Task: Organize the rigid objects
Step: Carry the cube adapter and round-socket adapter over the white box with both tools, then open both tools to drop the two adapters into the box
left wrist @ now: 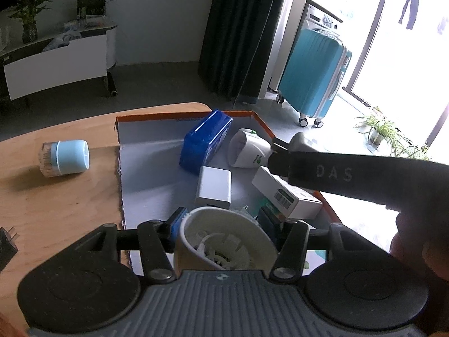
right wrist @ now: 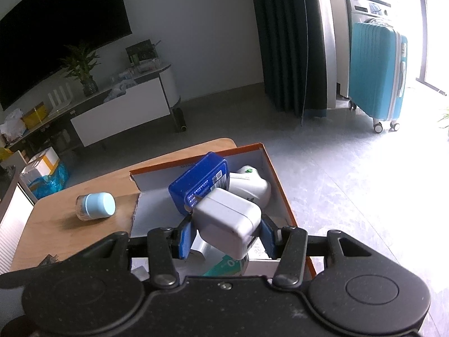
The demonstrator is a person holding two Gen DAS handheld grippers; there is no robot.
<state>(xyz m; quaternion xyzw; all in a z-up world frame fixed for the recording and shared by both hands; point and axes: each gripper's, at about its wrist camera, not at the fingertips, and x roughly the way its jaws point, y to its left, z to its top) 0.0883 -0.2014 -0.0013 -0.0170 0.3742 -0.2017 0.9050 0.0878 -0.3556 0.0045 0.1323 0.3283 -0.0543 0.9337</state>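
The left gripper (left wrist: 228, 231) is clamped on a white cup-shaped object (left wrist: 224, 241), its blue pads pressing the rim from both sides; the open mouth faces the camera and shows a moulded white insert. The right gripper (right wrist: 227, 237) is pinched on a white power adapter (right wrist: 227, 220), one pad on each side face.

Both grippers are positioned over the near end of an orange-edged cardboard box (left wrist: 168, 118) with a pale grey floor. Ahead of the left gripper inside the box: a second white adapter (left wrist: 214, 186) directly in front, a blue rectangular case (left wrist: 206, 140) beyond it leaning on its edge, a white rounded device with a green button (left wrist: 248, 147) to the right of the case, and a white carton with a barcode (left wrist: 286, 193) ahead and to the right. The dark handle of the right gripper crosses above that carton in the left wrist view.

The box sits on a light wooden table (left wrist: 56, 202). Left of the box, well apart from both grippers, a toothpick jar with a pale blue cap (left wrist: 66, 157) lies on its side.

Room: grey floor, dark curtain (left wrist: 241, 33) ahead, teal suitcase (left wrist: 315, 75) to the right beside a washing machine, bright window at far right, low white cabinet (left wrist: 56, 59) with a potted plant at far left.
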